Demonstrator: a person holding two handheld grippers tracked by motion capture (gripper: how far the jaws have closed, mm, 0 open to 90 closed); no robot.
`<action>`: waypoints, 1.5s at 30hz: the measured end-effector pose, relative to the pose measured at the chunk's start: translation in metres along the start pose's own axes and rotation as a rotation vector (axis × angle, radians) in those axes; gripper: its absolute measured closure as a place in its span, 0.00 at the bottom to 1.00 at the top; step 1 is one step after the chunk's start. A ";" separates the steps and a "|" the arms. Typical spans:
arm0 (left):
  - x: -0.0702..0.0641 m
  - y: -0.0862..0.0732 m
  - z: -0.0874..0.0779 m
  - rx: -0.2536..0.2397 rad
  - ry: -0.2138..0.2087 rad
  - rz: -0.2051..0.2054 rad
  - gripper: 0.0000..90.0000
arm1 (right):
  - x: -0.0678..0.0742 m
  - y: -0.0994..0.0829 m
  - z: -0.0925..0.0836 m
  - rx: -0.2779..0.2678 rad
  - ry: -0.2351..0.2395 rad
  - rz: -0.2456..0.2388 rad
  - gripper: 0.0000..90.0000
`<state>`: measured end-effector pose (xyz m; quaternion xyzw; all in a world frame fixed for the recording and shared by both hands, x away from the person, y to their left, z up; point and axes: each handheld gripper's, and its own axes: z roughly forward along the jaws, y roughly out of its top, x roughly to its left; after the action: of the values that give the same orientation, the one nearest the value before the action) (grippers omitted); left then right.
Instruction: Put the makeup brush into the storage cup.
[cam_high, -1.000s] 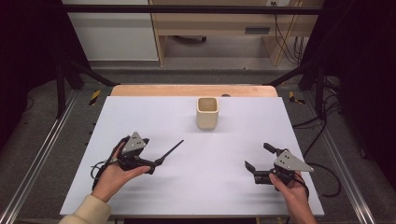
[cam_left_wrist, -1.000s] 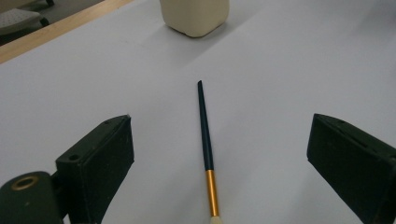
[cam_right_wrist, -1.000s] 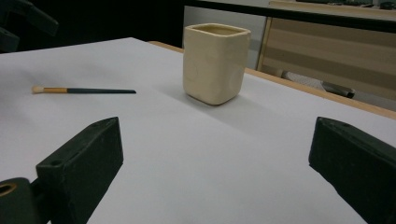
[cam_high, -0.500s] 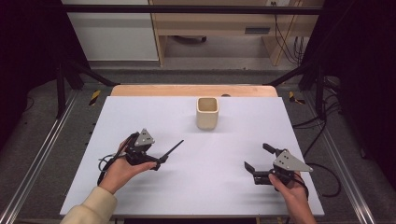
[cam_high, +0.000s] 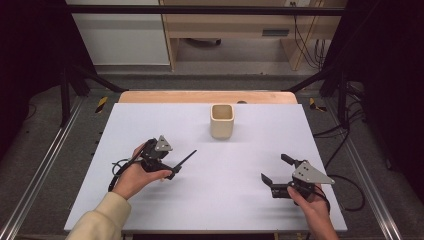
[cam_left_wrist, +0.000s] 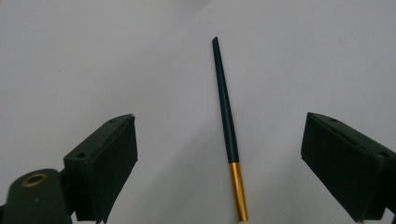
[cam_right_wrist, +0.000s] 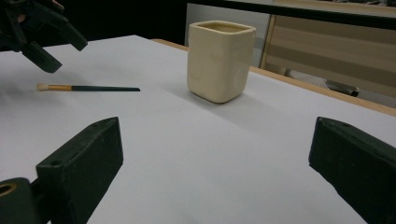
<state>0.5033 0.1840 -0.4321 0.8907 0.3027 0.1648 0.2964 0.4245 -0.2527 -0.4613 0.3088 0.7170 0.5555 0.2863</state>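
Observation:
A paintbrush (cam_high: 184, 159) with a dark handle, gold ferrule and pale bristles lies flat on the white table. Over its bristle end my left gripper (cam_high: 167, 165) hovers open. In the left gripper view the brush handle (cam_left_wrist: 226, 121) runs up between the two spread jaws, touching neither, and the left gripper (cam_left_wrist: 218, 119) holds nothing. A cream square cup (cam_high: 222, 121) stands upright at the middle back. My right gripper (cam_high: 273, 167) rests open near the front right, empty. In the right gripper view, beyond its own spread jaws, the cup (cam_right_wrist: 219, 60) stands ahead, the brush (cam_right_wrist: 88, 87) lies to the left, and the left gripper (cam_right_wrist: 37, 32) hangs above it.
The white table top (cam_high: 150, 125) ends in a wooden strip (cam_high: 200, 96) at the back. Black frame posts (cam_high: 65, 85) stand at both sides. Cables (cam_high: 345, 180) trail off the right edge.
My left gripper has shifted a little right and away, over the brush's bristle end. The brush, the cup and the right gripper have stayed put.

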 end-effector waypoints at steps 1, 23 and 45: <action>0.000 0.000 0.001 0.010 -0.001 0.000 0.11 | 0.000 0.000 0.000 0.000 0.000 -0.001 0.04; -0.001 0.001 0.016 0.150 -0.002 0.011 0.29 | 0.000 -0.001 0.001 0.008 0.009 0.004 0.04; -0.002 0.000 0.020 0.201 -0.021 0.005 0.57 | 0.001 -0.001 0.001 0.015 0.012 0.009 0.04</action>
<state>0.5115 0.1737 -0.4478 0.9183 0.3124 0.1250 0.2085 0.4246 -0.2517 -0.4626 0.3107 0.7214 0.5533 0.2775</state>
